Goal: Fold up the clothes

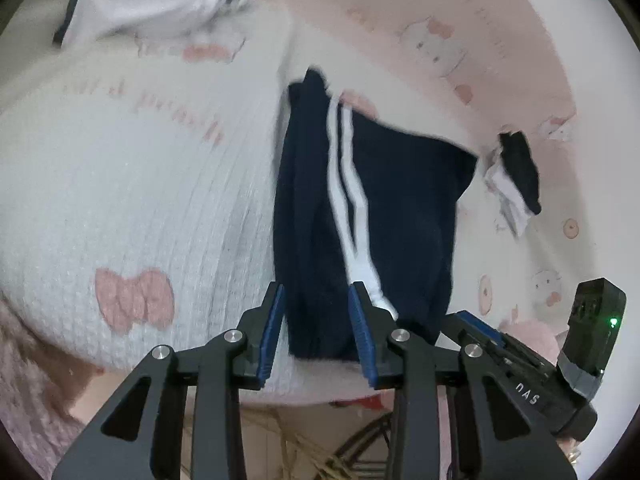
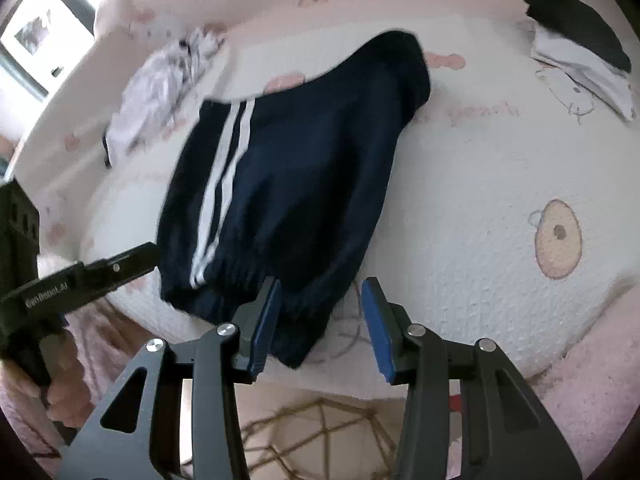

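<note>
Both grippers, left and right, hover open over the trousers; pinch the near hem squarely, fold far.

Two wrist fisheyes, both angled steeply down at the bed's near edge.
The left wrist view sits close over the navy pants from their left; the right wrist view from their right. Both share the pants and bed.

A bed with a white and pink cover holds the clothes. Dark blue pants with white stripes lie flat near its edge. A white crumpled heap and a black-and-white folded pile lie farther back.
</note>
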